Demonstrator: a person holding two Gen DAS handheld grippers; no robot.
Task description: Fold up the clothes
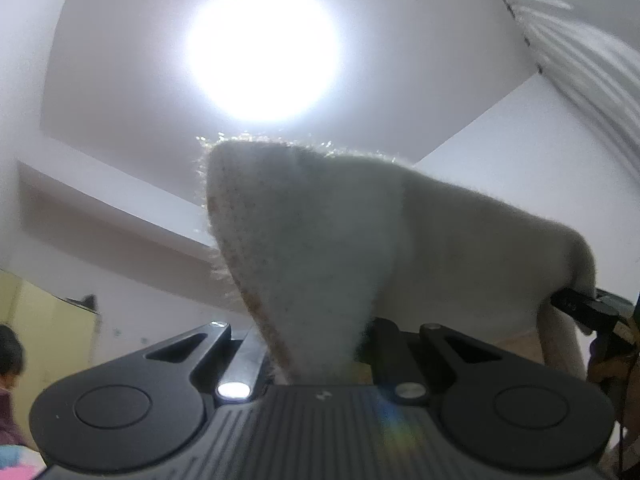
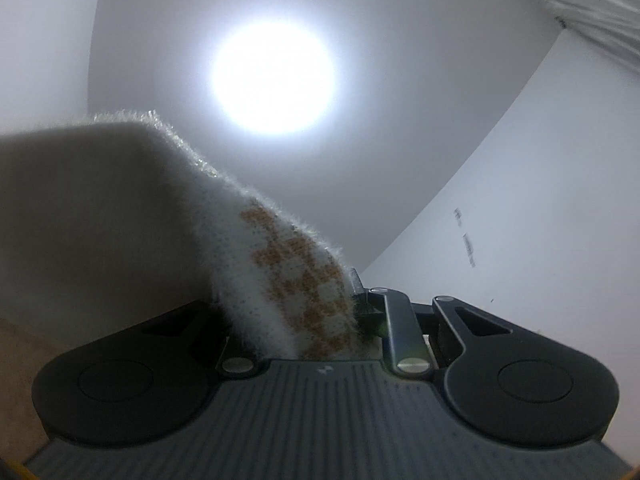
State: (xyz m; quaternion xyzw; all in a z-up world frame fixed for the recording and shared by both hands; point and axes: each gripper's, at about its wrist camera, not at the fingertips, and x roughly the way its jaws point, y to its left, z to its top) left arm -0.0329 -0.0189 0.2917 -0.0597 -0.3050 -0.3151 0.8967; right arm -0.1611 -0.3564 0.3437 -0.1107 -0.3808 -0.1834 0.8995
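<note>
between the closed fingers of the left gripper [image 1: 316, 344] sits a pinched fold of a fuzzy white knitted garment [image 1: 340, 248], held up toward the ceiling beneath the round ceiling lamp [image 1: 262, 50], its edge trimmed with small orange flecks and its fine fibres glowing against the light. the right gripper [image 2: 304, 332] likewise clamps the same garment [image 2: 104, 208], where an orange patterned band crosses the white knit just above the fingers. from one gripper to the other the cloth spans in mid-air, sagging softly.
</note>
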